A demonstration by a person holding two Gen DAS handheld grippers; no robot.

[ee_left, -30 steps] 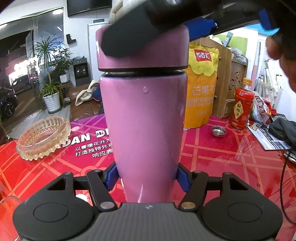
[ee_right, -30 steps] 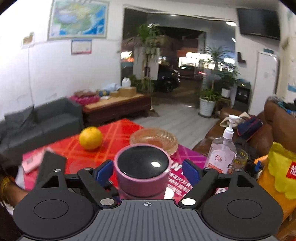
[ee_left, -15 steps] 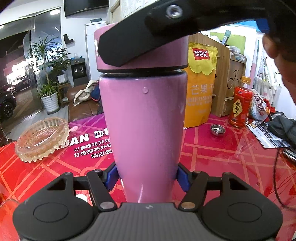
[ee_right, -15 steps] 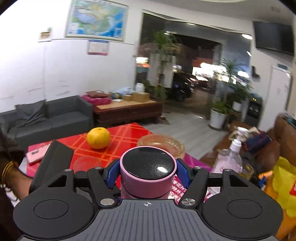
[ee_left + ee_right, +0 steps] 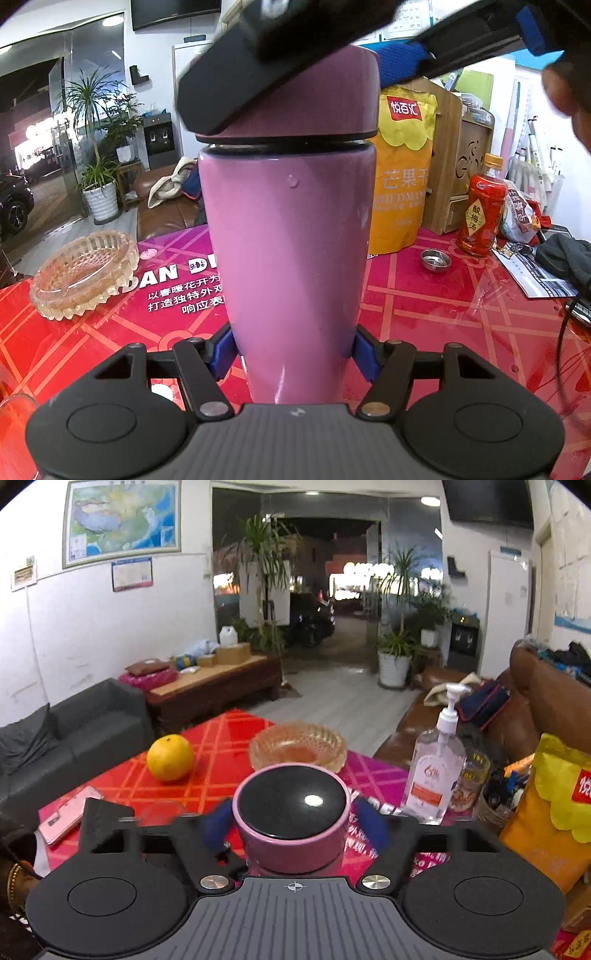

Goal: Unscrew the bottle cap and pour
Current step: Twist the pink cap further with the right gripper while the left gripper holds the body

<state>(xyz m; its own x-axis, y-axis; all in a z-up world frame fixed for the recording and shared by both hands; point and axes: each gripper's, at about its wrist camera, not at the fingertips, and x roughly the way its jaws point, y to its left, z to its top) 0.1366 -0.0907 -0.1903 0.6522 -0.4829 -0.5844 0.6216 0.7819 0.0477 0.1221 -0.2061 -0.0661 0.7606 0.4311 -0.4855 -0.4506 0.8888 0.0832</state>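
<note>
The pink flask (image 5: 291, 251) stands upright on the red tablecloth (image 5: 436, 306), beside the glass ashtray (image 5: 83, 273), its long axis vertical. The left gripper (image 5: 293, 352) meets it side-on, low down, blue pads closed against the body and steadying it. The right gripper (image 5: 293, 825) comes at the pink cap (image 5: 291, 812) from above and behind; its pads sit close on either side, blurred, and I judge them closed on the cap. The cap sits on the neck with a dark seam showing beneath it. Any turning must run about that vertical axis, so the right gripper, nearer the cap, does the twisting.
</note>
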